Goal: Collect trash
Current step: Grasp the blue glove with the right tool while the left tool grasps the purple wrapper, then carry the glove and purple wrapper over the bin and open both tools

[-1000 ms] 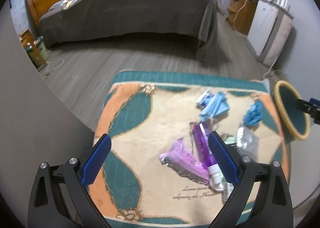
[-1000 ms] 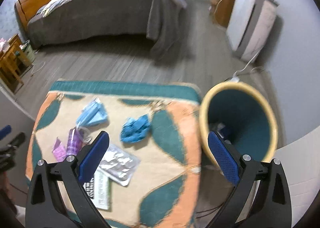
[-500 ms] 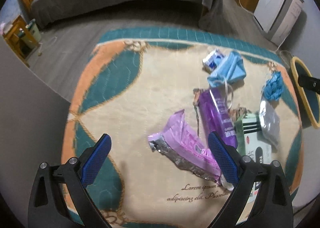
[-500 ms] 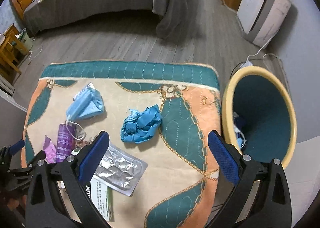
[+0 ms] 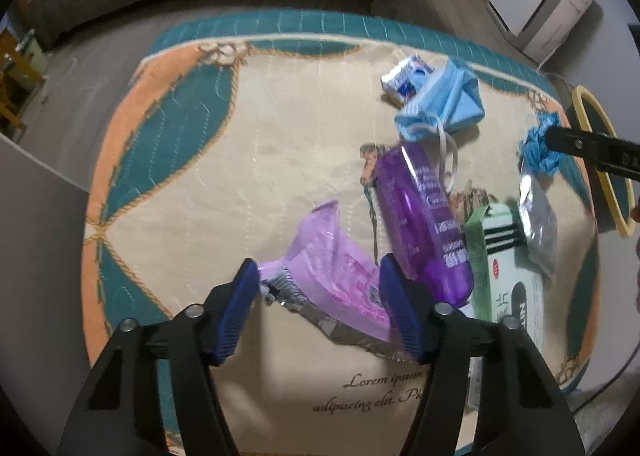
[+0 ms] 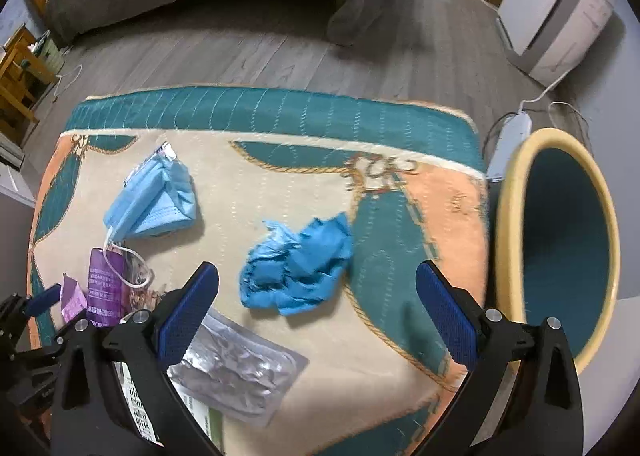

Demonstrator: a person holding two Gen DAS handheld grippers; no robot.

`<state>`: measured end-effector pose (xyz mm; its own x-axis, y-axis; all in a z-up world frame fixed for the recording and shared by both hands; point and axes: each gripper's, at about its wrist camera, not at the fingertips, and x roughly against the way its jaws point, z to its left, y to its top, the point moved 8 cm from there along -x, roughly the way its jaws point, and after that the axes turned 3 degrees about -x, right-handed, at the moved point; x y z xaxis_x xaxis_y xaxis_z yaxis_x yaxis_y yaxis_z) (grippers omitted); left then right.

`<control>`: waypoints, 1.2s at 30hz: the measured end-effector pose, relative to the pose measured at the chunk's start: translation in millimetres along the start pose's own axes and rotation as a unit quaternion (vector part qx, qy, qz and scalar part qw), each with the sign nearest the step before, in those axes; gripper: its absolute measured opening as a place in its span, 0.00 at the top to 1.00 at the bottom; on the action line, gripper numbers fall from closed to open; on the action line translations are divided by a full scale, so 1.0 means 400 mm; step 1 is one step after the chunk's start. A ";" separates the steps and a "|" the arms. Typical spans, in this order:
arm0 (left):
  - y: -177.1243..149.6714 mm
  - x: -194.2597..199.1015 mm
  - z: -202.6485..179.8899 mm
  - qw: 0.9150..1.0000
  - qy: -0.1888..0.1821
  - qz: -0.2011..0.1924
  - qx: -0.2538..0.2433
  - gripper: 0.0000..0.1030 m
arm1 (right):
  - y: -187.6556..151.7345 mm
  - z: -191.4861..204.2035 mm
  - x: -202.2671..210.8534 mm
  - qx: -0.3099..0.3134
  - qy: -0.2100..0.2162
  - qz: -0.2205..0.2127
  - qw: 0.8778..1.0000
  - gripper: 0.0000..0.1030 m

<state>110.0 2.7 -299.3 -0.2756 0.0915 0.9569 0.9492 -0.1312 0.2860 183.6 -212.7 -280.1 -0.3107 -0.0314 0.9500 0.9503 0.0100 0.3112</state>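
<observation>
My left gripper [image 5: 318, 298]: two matte black angular arms with triangular cut-outs, a round silver screw head on each joint, fingers [image 5: 400, 316] faced with ribbed royal-blue pads. My right gripper [image 6: 316, 316]: same black frame, same silver screws, blue pads [image 6: 444, 316] with a fine dotted grip texture. Faint embossed lettering on a black arm, illegible.

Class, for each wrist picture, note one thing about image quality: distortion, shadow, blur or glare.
Left wrist view: fisheye bends the quilted mat's far edge into an arc; the left gripper casts a dark shadow under its fingers; glare streaks the purple bottle. Right wrist view: the crumpled blue glove and the bin's rim look slightly smeared; corners are vignetted black.
</observation>
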 end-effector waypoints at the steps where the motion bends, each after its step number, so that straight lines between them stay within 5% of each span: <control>1: -0.004 -0.006 0.000 1.000 0.000 0.004 -0.003 0.39 | -0.001 0.004 -0.011 0.001 0.000 0.006 1.000 0.06; 5: -0.006 -0.010 -0.003 1.000 0.003 0.004 -0.017 0.39 | -0.009 0.013 -0.045 0.001 -0.003 0.021 1.000 0.10; 9: 0.005 -0.002 -0.019 1.000 0.008 -0.004 -0.023 0.52 | -0.028 0.018 -0.068 0.010 -0.006 0.042 0.999 0.32; 11: 0.008 0.013 -0.024 1.000 0.008 -0.014 -0.025 0.59 | -0.031 0.021 -0.068 0.015 -0.003 0.044 0.999 0.52; 18: 0.024 0.060 -0.053 0.998 -0.003 -0.044 -0.034 0.82 | -0.043 0.007 -0.033 0.001 0.022 0.041 0.999 0.57; 36: 0.058 0.281 -0.155 0.980 0.036 -0.166 -0.103 0.85 | -0.050 -0.052 0.202 -0.006 0.052 -0.037 0.998 0.57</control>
<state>91.5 -51.4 -182.1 -0.5808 0.0932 0.8087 0.7571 -0.3034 0.5786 140.1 -236.0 -210.2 -0.3762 -0.1356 0.9166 0.9255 -0.0085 0.3786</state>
